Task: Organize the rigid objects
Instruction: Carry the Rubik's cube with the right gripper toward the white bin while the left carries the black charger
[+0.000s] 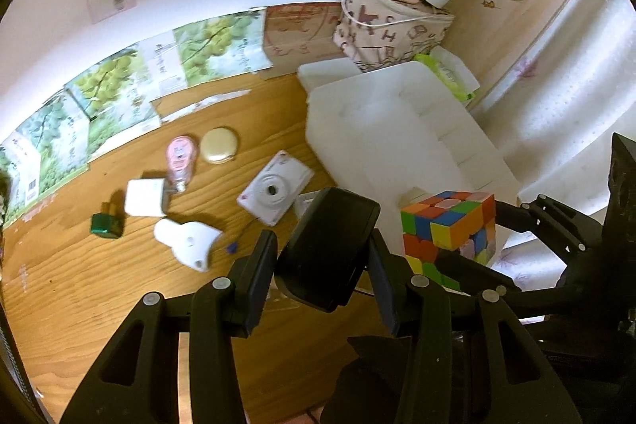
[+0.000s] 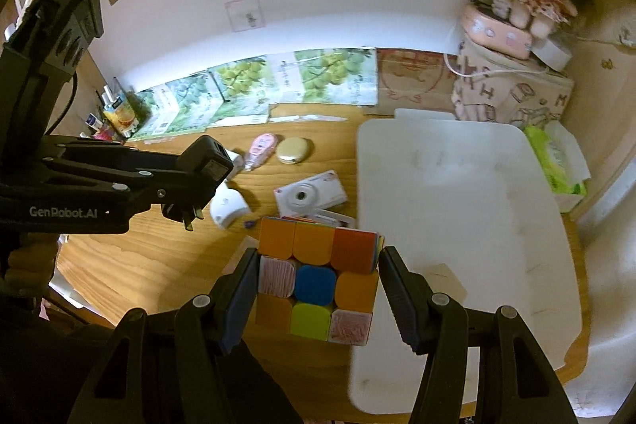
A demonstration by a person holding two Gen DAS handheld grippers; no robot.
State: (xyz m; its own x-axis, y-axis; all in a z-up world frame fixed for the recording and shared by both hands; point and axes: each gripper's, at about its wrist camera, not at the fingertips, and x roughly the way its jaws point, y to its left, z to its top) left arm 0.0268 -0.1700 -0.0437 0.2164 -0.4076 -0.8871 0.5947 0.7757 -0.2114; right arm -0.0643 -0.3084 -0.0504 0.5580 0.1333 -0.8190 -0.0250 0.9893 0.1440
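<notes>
A colour cube is clamped between the jaws of the right hand-held gripper, held above the table's near edge just left of the white tray; being a cube, it has no long axis, and one face is turned squarely to the camera. Beside it, a black plug adapter is pinched in the nearly closed left hand-held gripper, prongs downward, its length running up and away. The tray lies ahead and right of both, nearer the right hand. Farther off, a white camera is left flat.
</notes>
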